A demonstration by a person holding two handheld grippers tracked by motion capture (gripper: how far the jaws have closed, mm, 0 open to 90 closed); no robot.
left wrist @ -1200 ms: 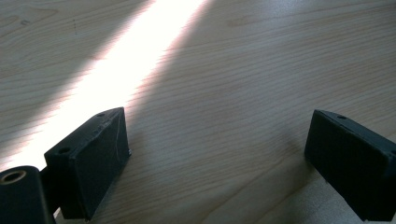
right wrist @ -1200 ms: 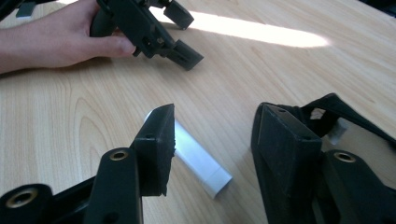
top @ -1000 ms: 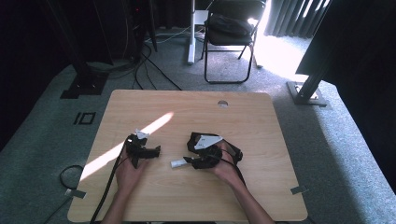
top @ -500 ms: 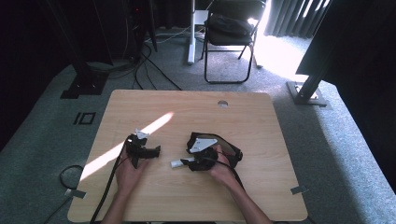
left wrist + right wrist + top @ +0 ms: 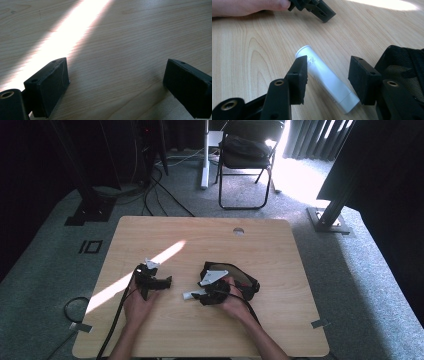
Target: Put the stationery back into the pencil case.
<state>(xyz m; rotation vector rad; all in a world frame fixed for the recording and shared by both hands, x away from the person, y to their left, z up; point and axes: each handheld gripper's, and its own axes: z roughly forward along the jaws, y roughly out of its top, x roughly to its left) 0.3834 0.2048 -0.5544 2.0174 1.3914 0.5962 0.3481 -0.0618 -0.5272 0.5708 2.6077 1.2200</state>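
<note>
A white tube (image 5: 325, 78) lies flat on the wooden table (image 5: 280, 250), also seen from above as a small white tube (image 5: 190, 295). My right gripper (image 5: 328, 72) straddles it. Its jaws have just been closing a little with the tube between them; a gap still shows beside the right pad (image 5: 362, 80), so it stands open. In the high view the right gripper (image 5: 201, 295) points left. My left gripper (image 5: 117, 75) is wide open over bare wood with nothing between its pads. From above, the left gripper (image 5: 166, 281) sits left of the tube.
A black mesh bag (image 5: 243, 281) lies just right of my right hand, also the mesh bag (image 5: 404, 65). A sunlit stripe (image 5: 150, 265) crosses the table's left half. A round cable hole (image 5: 238, 231) sits near the far edge. A folding chair (image 5: 245, 150) stands beyond.
My right gripper has edged slightly left over the white tube. The left gripper has stayed where it was.
</note>
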